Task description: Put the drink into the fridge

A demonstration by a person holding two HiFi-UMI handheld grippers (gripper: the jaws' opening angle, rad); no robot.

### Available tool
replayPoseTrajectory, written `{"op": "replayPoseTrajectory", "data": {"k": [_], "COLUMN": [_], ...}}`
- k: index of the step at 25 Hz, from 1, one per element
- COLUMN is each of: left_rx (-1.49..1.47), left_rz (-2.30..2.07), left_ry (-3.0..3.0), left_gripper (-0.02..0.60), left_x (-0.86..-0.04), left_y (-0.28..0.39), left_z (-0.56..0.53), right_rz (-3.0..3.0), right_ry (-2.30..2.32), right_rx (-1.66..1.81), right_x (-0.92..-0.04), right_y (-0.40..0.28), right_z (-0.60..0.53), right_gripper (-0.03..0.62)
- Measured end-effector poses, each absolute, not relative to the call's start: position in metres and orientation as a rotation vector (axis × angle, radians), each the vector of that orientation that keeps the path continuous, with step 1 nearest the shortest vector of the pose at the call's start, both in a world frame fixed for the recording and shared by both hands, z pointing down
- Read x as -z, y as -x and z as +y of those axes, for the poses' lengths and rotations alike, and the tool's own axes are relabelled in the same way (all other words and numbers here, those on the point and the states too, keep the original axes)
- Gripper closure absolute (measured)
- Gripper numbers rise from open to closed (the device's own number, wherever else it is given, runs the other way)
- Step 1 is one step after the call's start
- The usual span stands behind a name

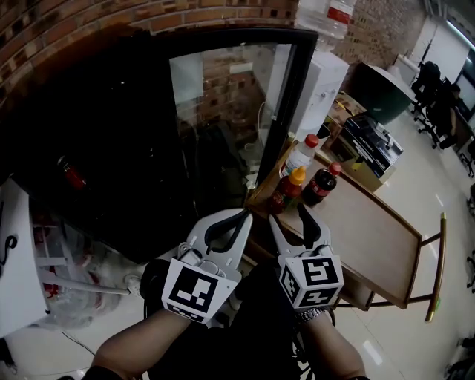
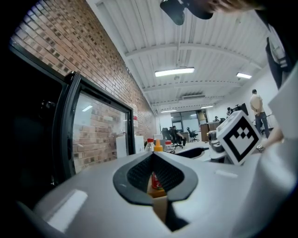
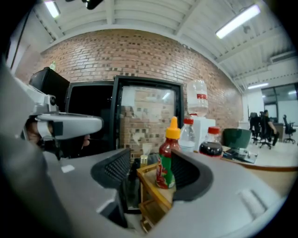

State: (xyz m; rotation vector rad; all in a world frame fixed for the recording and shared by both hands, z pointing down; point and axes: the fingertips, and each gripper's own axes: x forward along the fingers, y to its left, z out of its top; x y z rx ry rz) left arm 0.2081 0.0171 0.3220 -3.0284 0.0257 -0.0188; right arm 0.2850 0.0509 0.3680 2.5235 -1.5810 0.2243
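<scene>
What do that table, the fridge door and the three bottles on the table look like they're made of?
The table looks like wood: pale brown, matt, with a plain board top. The fridge door is a glossy see-through glass pane in a black frame, metal or plastic, unclear. The clear bottle, dark bottle and yellow-capped bottle are probably plastic: shiny, see-through, with coloured caps.

The head view's top edge cuts off the water jug (image 1: 326, 15); inside the fridge (image 1: 223, 38) darkness hides most contents.
</scene>
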Motion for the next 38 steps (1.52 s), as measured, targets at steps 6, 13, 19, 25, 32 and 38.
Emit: {"op": "replayPoseTrajectory", "data": {"k": [6,13,19,25,32,38], "left_rx": [0.058,0.058,0.085,0.085,0.095,0.098], "left_rz": [-0.031,-0.008,-0.024,-0.009,0.01,0.021], "left_ry": [3.004,3.022,3.006,3.024,3.028,3.009], "left_gripper": [0.578,0.578,0.578,0.578,0.578,0.578], "left_x": [-0.33,-0.327,-0.336,-0.337,-0.34,-0.34], "left_y": [-0.222,-0.229,-0.236,-0.243,-0.243,-0.237], "left_z": [0.026,0.02,0.012,0.008,0.002,0.002], "right_rz": [-1.517,-1.489,-1.475,-1.496,-1.516,-1.519], "right_ry": [-2.532,-2.531,-2.527,-2.52,-2.513,-2.524], "right_rx": [-0.297,-0.345,-0.389,-0.415,-0.422,-0.438], "right_x": [-0.384,-0.395,-0.405,-0.411,-0.412,-0.411], "right_y": [-0.311,-0.33,-0.344,-0.352,-0.355,-0.353], "right_z": [0.051,0.038,0.029,0.021,0.015,0.018], "right_gripper": [0.319,0.316,0.316,0.316,0.318,0.326]}}
